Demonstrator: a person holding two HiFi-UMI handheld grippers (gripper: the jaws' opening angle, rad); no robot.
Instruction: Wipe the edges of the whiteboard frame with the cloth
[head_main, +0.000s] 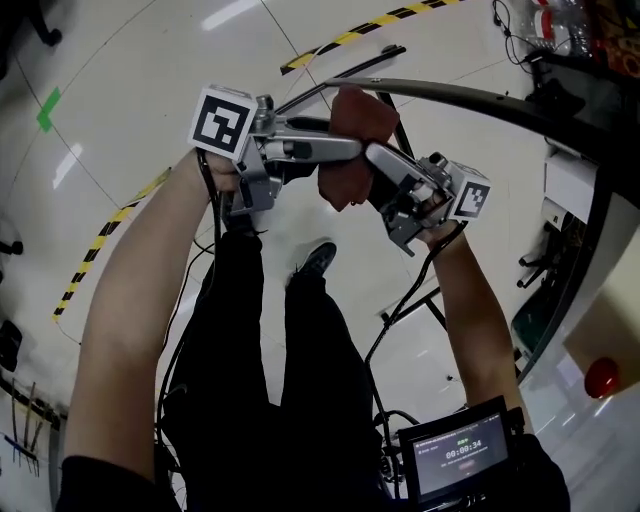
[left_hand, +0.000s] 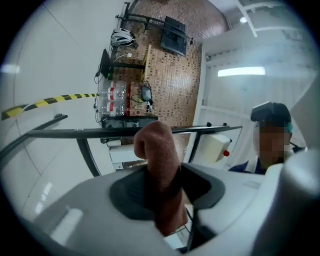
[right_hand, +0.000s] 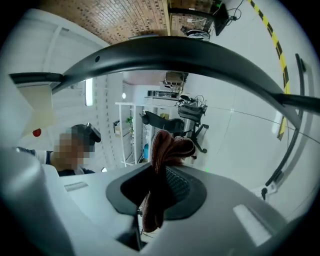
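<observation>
1. Long dark whiteboard frame edge (head_main: 470, 93): runs just behind the grippers; contact w/ cloth unclear.
2. L gripper (head_main: 350, 150), R gripper (head_main: 375, 158): both clamped on item 3.
3. Reddish-brown fabric cloth (head_main: 350, 185): bunched betw. both jaw pairs.
Advice: keep pinches firm, drape cloth over edge, slide steadily.

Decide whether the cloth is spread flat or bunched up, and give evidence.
Bunched up: the cloth shows crumpled folds, pinched by both the left gripper and the right gripper.
</observation>
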